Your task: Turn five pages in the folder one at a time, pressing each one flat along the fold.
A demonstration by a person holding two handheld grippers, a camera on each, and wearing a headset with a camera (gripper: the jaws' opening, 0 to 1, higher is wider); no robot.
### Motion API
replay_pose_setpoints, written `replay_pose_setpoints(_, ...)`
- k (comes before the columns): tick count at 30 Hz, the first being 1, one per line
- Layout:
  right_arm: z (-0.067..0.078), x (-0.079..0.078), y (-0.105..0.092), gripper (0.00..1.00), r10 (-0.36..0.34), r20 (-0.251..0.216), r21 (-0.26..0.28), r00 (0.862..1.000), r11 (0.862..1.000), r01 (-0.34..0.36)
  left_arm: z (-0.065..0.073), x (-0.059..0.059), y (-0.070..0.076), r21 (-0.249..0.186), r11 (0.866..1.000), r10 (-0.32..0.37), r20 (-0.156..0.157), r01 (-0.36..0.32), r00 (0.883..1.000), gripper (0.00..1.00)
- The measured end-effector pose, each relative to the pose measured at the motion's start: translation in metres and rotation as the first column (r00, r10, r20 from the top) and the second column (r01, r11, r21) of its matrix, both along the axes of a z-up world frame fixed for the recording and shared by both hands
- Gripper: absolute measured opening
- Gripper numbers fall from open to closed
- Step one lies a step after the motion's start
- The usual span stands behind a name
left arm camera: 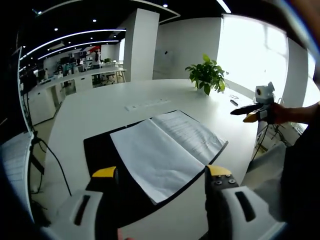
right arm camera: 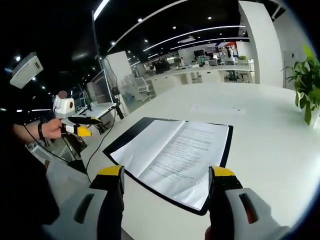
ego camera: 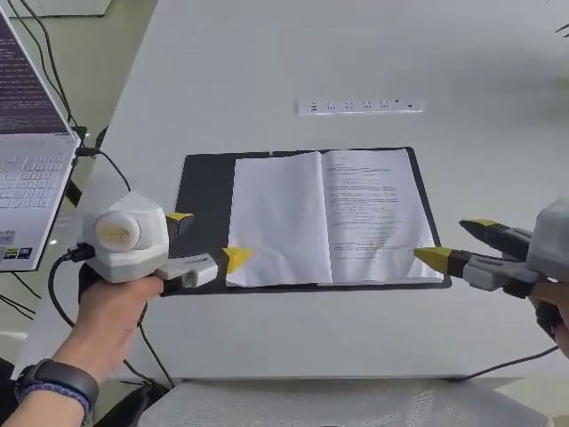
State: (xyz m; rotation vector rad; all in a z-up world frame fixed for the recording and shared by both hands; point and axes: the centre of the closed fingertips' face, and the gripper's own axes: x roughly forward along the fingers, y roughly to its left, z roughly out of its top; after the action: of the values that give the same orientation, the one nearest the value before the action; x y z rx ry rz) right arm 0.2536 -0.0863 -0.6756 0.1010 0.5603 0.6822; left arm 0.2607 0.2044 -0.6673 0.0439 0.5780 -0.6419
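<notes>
A black folder point(ego camera: 203, 191) lies open on the white table, with a blank turned page point(ego camera: 276, 218) on the left and a printed page point(ego camera: 373, 209) on the right. The same folder point(left arm camera: 97, 150) point(right arm camera: 127, 137) lies ahead of each gripper. My left gripper point(ego camera: 207, 238) hovers open at the folder's near left corner, yellow tips apart and holding nothing. Off the folder's near right corner, my right gripper point(ego camera: 458, 242) is open too, with nothing between its tips. In the left gripper view the right gripper point(left arm camera: 250, 112) is at the far right; the left gripper point(right arm camera: 82, 126) sits at the left of the right gripper view.
A white power strip point(ego camera: 360, 107) lies on the table beyond the folder. A laptop point(ego camera: 27, 178) stands open at the left edge, with cables point(ego camera: 111, 165) trailing beside it. A potted plant point(left arm camera: 207, 75) stands at the table's far end.
</notes>
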Motion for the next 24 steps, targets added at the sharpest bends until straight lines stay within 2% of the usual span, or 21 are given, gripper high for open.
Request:
replay_pose_setpoints(5,-0.001,-0.005,-0.001,0.72,-0.01,-0.004,-0.005,1.0,1.0,0.01,-0.001,-0.007,0.006,-0.021,1.0,0.015,-0.011,-0.016,1.0,0.73)
replay_pose_setpoints(11,0.0,-0.009,-0.002,0.75,-0.015,-0.007,-0.005,1.0,1.0,0.015,0.0,-0.006,0.011,-0.023,0.999,0.036,-0.01,-0.036,0.999,0.74)
replay_pose_setpoints(24,-0.002,-0.014,-0.006,0.76,-0.022,-0.019,-0.021,1.0,1.0,0.021,-0.001,-0.007,0.005,-0.018,1.0,0.006,-0.021,-0.007,1.0,0.77)
